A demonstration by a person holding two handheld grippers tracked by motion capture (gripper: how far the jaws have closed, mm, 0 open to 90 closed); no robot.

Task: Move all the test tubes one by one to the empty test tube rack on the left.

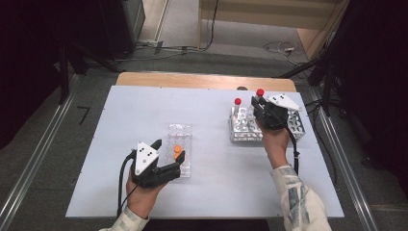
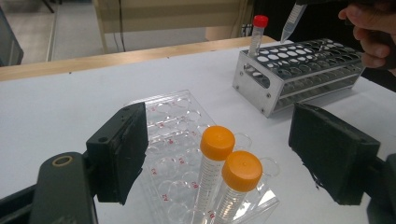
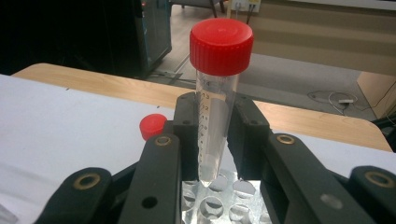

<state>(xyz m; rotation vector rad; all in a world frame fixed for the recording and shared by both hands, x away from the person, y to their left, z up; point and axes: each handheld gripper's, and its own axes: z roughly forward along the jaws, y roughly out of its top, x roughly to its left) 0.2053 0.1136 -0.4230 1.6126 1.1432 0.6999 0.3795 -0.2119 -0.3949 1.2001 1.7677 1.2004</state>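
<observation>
Holding red-capped tube [image 3: 214, 112] clamped in right gripper [image 3: 215, 135], tip just above metal rack [image 2: 299, 70]. Left gripper [image 2: 219, 154] spread wide around orange-capped tubes [image 2: 229, 175] in clear tray [image 2: 173, 121]. Risk: tube tilting, snagging rack hole rim.

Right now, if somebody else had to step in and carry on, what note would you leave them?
Right gripper: shut on a red-capped tube, its tip just above the metal rack.
Left gripper: open, around two orange-capped tubes standing in the clear plastic rack, not gripping.
Done: two orange tubes sit in the clear rack.
Left: one more red-capped tube stands in the metal rack; where the held one goes is unclear.
</observation>
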